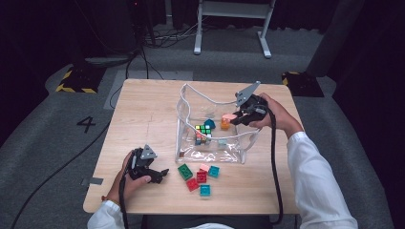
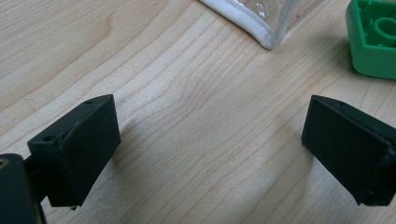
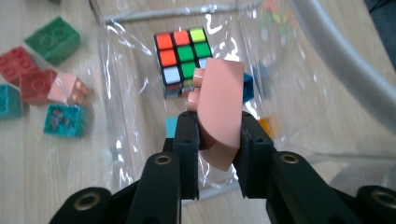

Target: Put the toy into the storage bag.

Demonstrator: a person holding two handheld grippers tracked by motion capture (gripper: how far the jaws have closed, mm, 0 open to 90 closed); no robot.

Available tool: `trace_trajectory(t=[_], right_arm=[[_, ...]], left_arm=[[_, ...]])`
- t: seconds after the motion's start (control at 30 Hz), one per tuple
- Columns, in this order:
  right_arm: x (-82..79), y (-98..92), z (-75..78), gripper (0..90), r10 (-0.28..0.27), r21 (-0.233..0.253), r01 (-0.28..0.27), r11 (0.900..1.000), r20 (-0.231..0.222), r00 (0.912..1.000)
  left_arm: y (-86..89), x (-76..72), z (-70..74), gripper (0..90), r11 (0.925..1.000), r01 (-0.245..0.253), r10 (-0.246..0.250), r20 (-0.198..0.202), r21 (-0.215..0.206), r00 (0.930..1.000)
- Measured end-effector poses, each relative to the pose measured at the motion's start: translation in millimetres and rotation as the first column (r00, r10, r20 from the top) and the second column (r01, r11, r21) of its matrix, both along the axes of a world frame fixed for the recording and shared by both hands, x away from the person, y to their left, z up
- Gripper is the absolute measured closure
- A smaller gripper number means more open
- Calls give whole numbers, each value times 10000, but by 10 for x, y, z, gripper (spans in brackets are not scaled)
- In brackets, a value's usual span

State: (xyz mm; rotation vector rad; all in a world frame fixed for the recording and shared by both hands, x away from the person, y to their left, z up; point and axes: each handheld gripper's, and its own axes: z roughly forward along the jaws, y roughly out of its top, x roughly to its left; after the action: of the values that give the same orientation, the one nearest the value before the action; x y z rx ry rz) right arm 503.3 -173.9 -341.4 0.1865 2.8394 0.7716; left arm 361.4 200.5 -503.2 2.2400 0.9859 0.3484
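The green brick (image 2: 373, 39) is cut off by the picture's edge.

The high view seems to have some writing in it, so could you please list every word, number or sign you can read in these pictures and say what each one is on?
"4": a white numeral on the grey floor, left of the table.
Yellow-and-black hazard stripes, no words: floor mats behind the table.
The blocks, puzzle cube and clear bag show no readable text.

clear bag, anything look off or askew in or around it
Nothing stands out. The clear bag stands open on the table, the puzzle cube lies inside, and the right claw holds a pink block over it.
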Motion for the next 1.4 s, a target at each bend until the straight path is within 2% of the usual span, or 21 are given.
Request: trace_trajectory(t=[0.07, 0.17, 0.3, 0.37, 0.4, 0.43, 0.5, 0.53, 0.6, 0.7, 0.77, 0.8, 0.87, 0.93, 1.03, 1.1, 1.17, 1.23, 1.3, 1.4], right_arm=[[23, -12, -19, 733, -51, -440, 48, 9990, -62, 10000], [53, -26, -50, 733, -234, -1317, 218, 9911, -105, 9997], [44, -12, -79, 733, -330, -2671, 251, 9633, -252, 9991], [50, -4, -86, 732, -217, -3090, 165, 9509, -136, 9997], [44, -1, -95, 733, -355, -3312, 280, 9431, -167, 9992], [55, -2, -95, 733, -285, -3452, 234, 9382, -97, 9995], [49, -2, -91, 732, -288, -3538, 255, 9350, -40, 9996], [33, -1, -91, 732, -445, -3581, 366, 9330, -138, 9989], [33, -13, -96, 731, -344, -3532, 320, 9350, -6, 9994], [27, -42, -81, 712, -403, -3126, 394, 9491, 37, 9992], [8, -71, -57, 682, -474, -2621, 454, 9640, -13, 9989], [-1, -78, -44, 664, -512, -2470, 495, 9677, -4, 9987], [-44, -101, 2, 642, -344, -1680, 348, 9852, 57, 9994], [-81, -137, 45, 596, -210, -984, 229, 9949, 205, 9996], [-141, -220, 115, 546, -491, -54, 493, 9988, 379, 9981], [-189, -275, 161, 493, -636, 766, 584, 9953, 666, 9958], [-232, -324, 206, 456, -889, 1185, 782, 9899, 880, 9921], [-272, -375, 239, 417, -1273, 1747, 1082, 9787, 1020, 9866], [-320, -451, 272, 378, -1604, 2407, 1306, 9618, 1086, 9811], [-380, -582, 309, 313, -2260, 3241, 1815, 9284, 1051, 9684]], left_arm=[[0, 0, 0, 45, 10000, -3, 3, 2, 1, 10000], [0, 0, 0, 45, 10000, -5, 5, 2, 4, 10000], [2, 1, 2, 44, 10000, 9, -9, 24, 17, 10000], [1, 1, 1, 45, 10000, 15, -15, 3, 7, 10000], [1, 1, 1, 45, 10000, 11, -11, 7, 15, 10000], [1, 1, 1, 45, 10000, 9, -9, 6, 13, 10000], [0, 0, 0, 45, 10000, 3, -3, -2, 0, 10000], [0, 0, 0, 45, 10000, 0, 0, -3, 2, 10000], [0, 0, 0, 45, 10000, 1, -1, -3, -2, 10000], [2, 2, 2, 45, 10000, 2, -2, 33, 15, 10000], [1, 1, 2, 44, 10000, -6, 6, 32, 19, 10000], [1, 1, 2, 45, 10000, -8, 8, 31, 18, 10000], [3, 4, 2, 44, 10000, 30, -31, 40, 36, 10000], [2, 4, 0, 44, 10000, 60, -60, 3, 14, 10000], [2, 4, 0, 44, 10000, 56, -56, -2, 9, 10000], [1, 2, 0, 44, 10000, 21, -21, -5, 0, 10000], [0, 1, 0, 44, 10000, 8, -8, -1, 4, 10000], [2, 3, 2, 44, 10000, 18, -18, 32, 19, 10000], [2, 3, 1, 44, 10000, 49, -49, 9, 4, 10000], [2, 3, 0, 44, 10000, 51, -51, -2, 8, 10000]])
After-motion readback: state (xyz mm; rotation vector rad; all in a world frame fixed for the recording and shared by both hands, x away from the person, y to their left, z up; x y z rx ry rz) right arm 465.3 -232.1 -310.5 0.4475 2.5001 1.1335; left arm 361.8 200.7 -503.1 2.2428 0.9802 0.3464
